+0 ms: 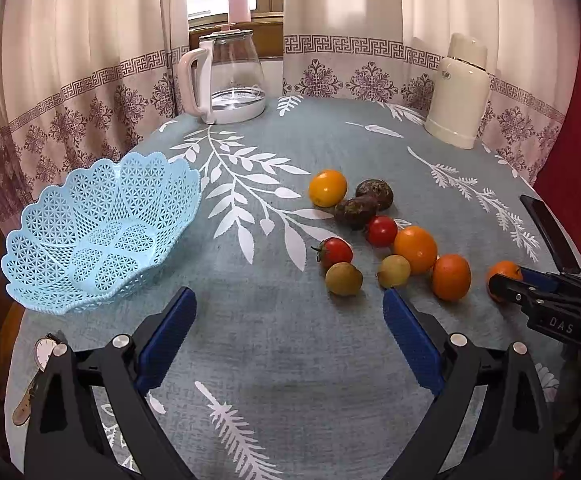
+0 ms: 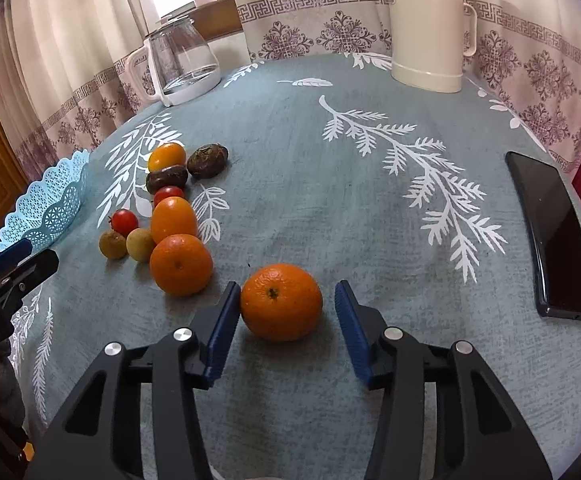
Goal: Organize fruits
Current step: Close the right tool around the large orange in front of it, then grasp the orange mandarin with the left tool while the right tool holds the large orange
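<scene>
Fruits lie scattered on the leaf-print tablecloth (image 2: 274, 152) ahead of my two grippers. My right gripper (image 2: 284, 312) is spread wide around a mandarin (image 2: 281, 301): its left pad touches or nearly touches the peel, while the right pad stands apart from it. A second mandarin (image 2: 180, 264) sits just ahead and to the left, with an oval orange fruit (image 2: 173, 219), two pale round fruits, two red tomatoes, two dark wrinkled fruits and a yellow-orange one strung out beyond it. My left gripper (image 1: 289, 304) hovers spread over bare cloth, pinching nothing. The blue lattice basket (image 1: 102, 232), holding no fruit, stands ahead to its left, with the fruit cluster ahead to its right. A black phone (image 2: 550, 236) lies to the right of my right gripper. A glass kettle (image 1: 230, 80) and a cream flask (image 1: 456, 92) stand at the far edge.
</scene>
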